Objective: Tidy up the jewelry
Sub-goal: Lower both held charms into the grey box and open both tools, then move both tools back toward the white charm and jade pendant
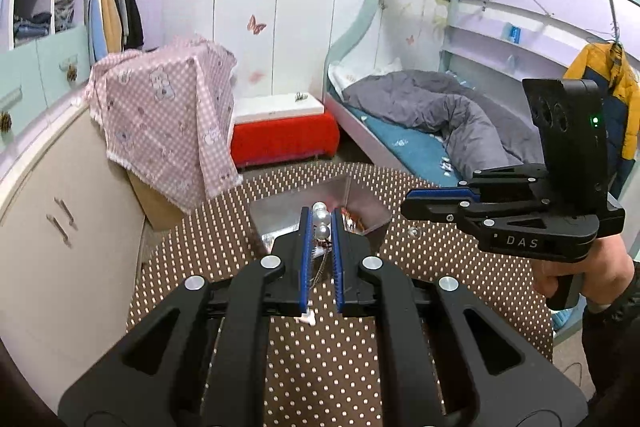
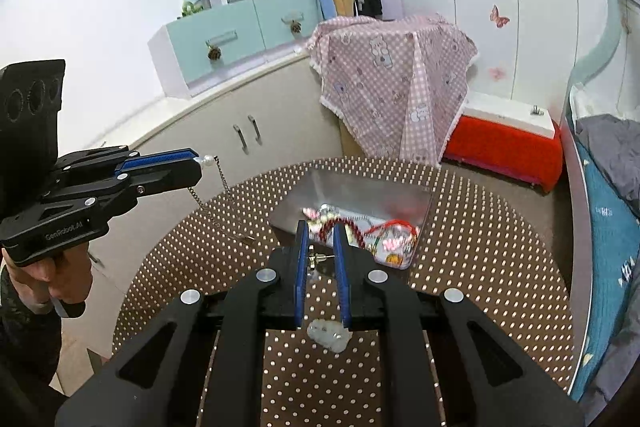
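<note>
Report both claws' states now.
Left claw: shut on white pearl chain necklace.
Right claw: shut on small gold stud earring.

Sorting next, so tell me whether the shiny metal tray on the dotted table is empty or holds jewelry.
Holds jewelry: the shiny metal tray has red bead strands and mixed pieces piled at its near end.

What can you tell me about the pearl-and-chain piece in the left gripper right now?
The pearl-and-chain piece is pinched between the blue pads of the left gripper, lifted clear of the dotted tablecloth. White, glossy round pearls sit at the fingertips, one poking past the tips in the right wrist view. A thin silver-looking metal chain hangs from them in a slack loop down to the cloth, left of the clear jewelry box. Only the pads touch the pearls; its clasp is too small to make out.
</note>
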The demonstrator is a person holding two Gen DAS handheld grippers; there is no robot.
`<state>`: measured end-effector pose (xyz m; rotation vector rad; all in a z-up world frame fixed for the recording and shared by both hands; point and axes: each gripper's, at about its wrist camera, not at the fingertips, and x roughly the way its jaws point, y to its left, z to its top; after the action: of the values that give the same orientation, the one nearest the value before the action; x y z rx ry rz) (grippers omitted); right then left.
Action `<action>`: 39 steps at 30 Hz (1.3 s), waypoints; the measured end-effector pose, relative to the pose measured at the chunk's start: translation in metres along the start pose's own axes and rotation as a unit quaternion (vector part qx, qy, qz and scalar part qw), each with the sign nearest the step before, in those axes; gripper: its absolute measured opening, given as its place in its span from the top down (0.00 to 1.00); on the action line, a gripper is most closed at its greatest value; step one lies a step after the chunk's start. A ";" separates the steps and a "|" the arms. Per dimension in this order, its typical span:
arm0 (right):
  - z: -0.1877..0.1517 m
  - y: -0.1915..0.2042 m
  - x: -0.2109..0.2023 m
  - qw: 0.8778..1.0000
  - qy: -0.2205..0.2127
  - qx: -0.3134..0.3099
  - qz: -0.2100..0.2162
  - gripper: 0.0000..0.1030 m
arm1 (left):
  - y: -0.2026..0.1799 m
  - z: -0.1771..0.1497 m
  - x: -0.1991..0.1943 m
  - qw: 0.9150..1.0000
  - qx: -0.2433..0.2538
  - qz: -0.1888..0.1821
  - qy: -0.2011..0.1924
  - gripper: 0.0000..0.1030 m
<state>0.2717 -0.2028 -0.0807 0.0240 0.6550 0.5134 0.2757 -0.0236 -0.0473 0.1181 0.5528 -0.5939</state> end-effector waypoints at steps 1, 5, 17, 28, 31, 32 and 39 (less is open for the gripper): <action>0.004 0.000 -0.002 1.000 -0.004 -0.002 0.001 0.90 | -0.001 0.004 -0.002 1.000 0.003 -0.001 -0.005 0.91; 0.020 -0.001 -0.009 1.000 -0.019 -0.011 0.001 0.89 | 0.001 0.019 -0.001 1.000 0.012 0.001 -0.020 0.91; 0.062 -0.023 0.022 1.000 -0.009 0.002 0.016 0.89 | 0.013 0.054 0.046 1.000 0.003 -0.004 0.000 0.91; 0.052 -0.060 0.026 0.995 -0.021 0.083 -0.054 0.08 | 0.025 0.048 0.051 0.995 -0.014 0.100 -0.014 0.06; 0.048 -0.065 0.018 0.993 -0.028 0.094 -0.060 0.08 | 0.026 0.044 0.044 0.994 -0.018 0.110 -0.019 0.06; 0.046 -0.065 0.016 0.993 -0.031 0.096 -0.063 0.08 | 0.027 0.044 0.041 0.993 -0.021 0.111 -0.022 0.06; 0.039 -0.059 0.003 0.993 -0.039 0.092 -0.065 0.08 | 0.030 0.036 0.028 0.991 -0.027 0.127 -0.031 0.06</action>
<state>0.3236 -0.2479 -0.0618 0.1739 0.6222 0.3239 0.3290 -0.0221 -0.0330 0.1157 0.4837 -0.3333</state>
